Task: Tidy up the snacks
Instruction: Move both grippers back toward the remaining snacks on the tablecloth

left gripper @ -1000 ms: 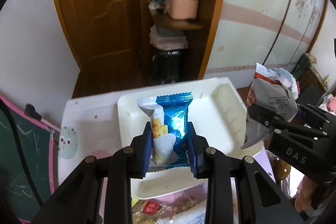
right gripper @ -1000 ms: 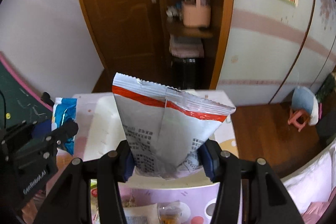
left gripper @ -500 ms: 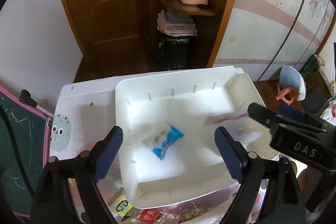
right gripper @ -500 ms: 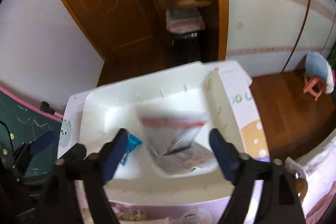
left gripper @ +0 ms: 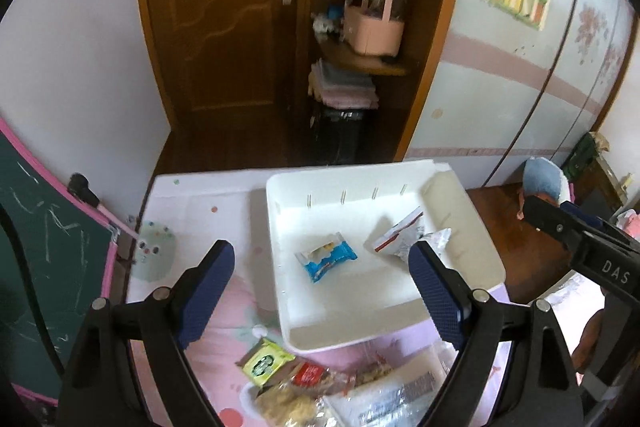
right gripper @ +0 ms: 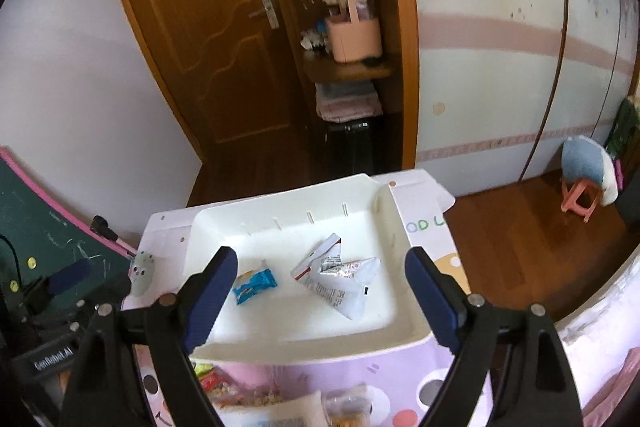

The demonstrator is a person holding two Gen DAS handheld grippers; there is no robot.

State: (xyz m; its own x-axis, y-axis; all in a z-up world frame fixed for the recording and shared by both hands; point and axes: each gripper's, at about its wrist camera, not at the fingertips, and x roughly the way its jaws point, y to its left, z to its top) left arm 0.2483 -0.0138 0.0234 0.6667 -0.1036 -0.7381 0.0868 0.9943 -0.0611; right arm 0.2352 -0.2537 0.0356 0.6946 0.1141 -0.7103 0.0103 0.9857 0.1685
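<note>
A white tray [left gripper: 280, 267] [right gripper: 404, 323] sits on the pink table. Inside it lie a small blue snack packet [left gripper: 326, 257] [right gripper: 254, 281] and a larger white packet with a red stripe [left gripper: 400, 237] [right gripper: 340, 277]. My left gripper [left gripper: 320, 291] hangs open above the tray's near left corner with nothing between its fingers. Over the tray's near edge, my right gripper [right gripper: 316, 301] also stands open and empty. In the left wrist view the right gripper's black body [left gripper: 588, 251] shows at the right edge. The left gripper's body [right gripper: 60, 311] shows at the lower left of the right wrist view.
Several loose snack packets [left gripper: 320, 383] [right gripper: 256, 395] lie on the table in front of the tray, among them a green one [left gripper: 266, 361]. A chalkboard [left gripper: 36, 227] leans at the left. Beyond the table are a wooden door [left gripper: 216, 27], shelves and a small pink stool [right gripper: 580, 195].
Both grippers held packets above the tray, then opened. The blue packet and the white packet dropped into the tray, and both grippers drew back and up.
</note>
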